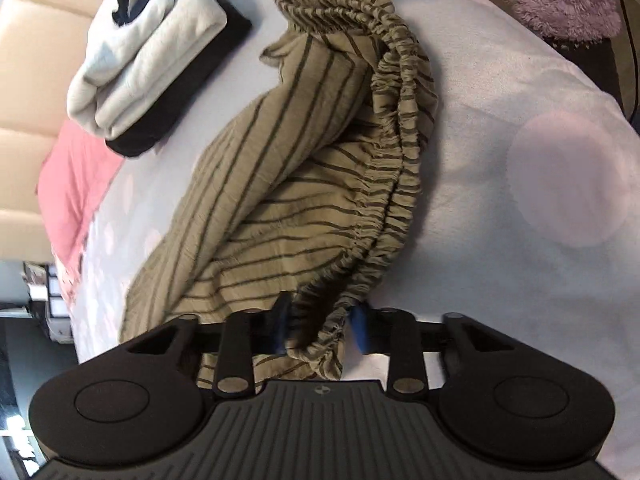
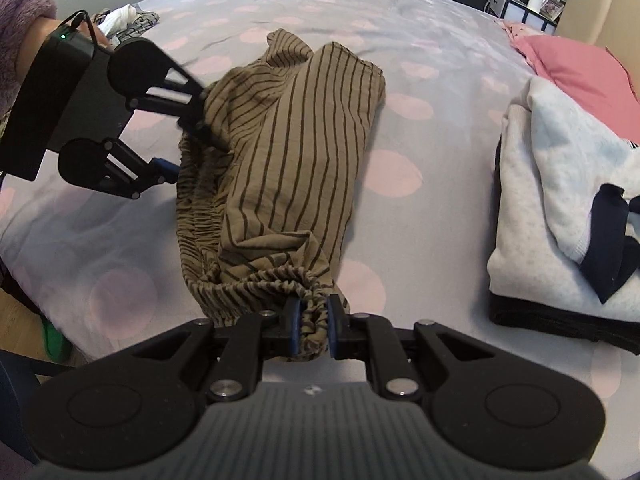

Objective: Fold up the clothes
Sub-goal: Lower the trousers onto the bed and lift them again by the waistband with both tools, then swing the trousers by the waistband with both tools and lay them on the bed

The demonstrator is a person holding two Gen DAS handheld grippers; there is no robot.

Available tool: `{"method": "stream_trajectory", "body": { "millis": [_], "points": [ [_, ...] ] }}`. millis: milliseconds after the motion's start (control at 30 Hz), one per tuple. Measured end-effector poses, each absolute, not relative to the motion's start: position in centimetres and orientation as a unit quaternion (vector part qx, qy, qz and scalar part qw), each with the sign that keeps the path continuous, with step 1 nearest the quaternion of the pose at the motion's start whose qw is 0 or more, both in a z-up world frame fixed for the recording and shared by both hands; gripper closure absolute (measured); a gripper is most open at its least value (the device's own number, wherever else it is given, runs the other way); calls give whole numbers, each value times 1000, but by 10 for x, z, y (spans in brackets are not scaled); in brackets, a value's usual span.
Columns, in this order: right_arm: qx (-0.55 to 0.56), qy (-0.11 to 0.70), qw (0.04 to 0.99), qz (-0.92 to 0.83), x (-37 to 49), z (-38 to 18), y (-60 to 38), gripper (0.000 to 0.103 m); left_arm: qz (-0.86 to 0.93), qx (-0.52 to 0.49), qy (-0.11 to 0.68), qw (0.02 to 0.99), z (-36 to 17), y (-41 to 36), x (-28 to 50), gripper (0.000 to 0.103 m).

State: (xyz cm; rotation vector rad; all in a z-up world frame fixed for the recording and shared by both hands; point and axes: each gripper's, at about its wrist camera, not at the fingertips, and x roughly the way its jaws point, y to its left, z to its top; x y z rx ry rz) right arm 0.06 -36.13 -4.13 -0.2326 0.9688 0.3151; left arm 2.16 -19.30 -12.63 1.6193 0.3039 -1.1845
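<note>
The right gripper [image 2: 311, 326] pinches the elastic waistband of the striped trousers [image 2: 288, 152] lying on the dotted bedsheet [image 2: 420, 32], the left gripper [image 1: 320, 322] stands spread around the waistband's other end, and folded clothes [image 2: 560, 208] lie nearby beside a pink pillow [image 2: 580, 68].

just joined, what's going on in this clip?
A person with a gripper in each hand is folding an olive-tan garment with dark stripes on a lilac bedspread with pink dots. The right gripper is clamped on one end of its gathered elastic waistband; the left gripper has the other end between its fingers without pinching it. A folded white and black stack sits beside.
</note>
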Motion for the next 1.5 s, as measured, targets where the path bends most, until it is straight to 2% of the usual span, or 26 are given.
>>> {"method": "stream_trajectory", "body": {
  "millis": [67,133,333,567,833,1000,1167,1367,1500],
  "points": [
    [-109,462,868,145,0,-40,-362,88,-484,672,131,544,-122,-187,19,88],
    [-108,460,871,137,0,-37,-363,88,-470,655,140,574,-112,-177,17,91],
    [-130,404,900,100,-8,-10,-354,88,-397,570,157,701,-58,-139,7,95],
    [-214,222,949,66,-36,56,-297,88,-295,478,145,815,45,-94,-13,95],
    [-207,-7,975,82,-87,175,-247,88,-207,354,83,908,192,-31,-60,95],
    [-196,-110,970,98,-115,233,-228,88,-174,292,30,940,245,-11,-92,95],
    [-191,-122,967,120,-108,259,-215,88,-160,266,19,950,254,-3,-92,95],
    [-200,-22,970,139,-38,230,-197,88,-146,265,100,948,226,5,-43,95],
    [-209,5,970,126,6,210,-180,88,-115,270,107,950,213,4,-1,95]
  ]
}}
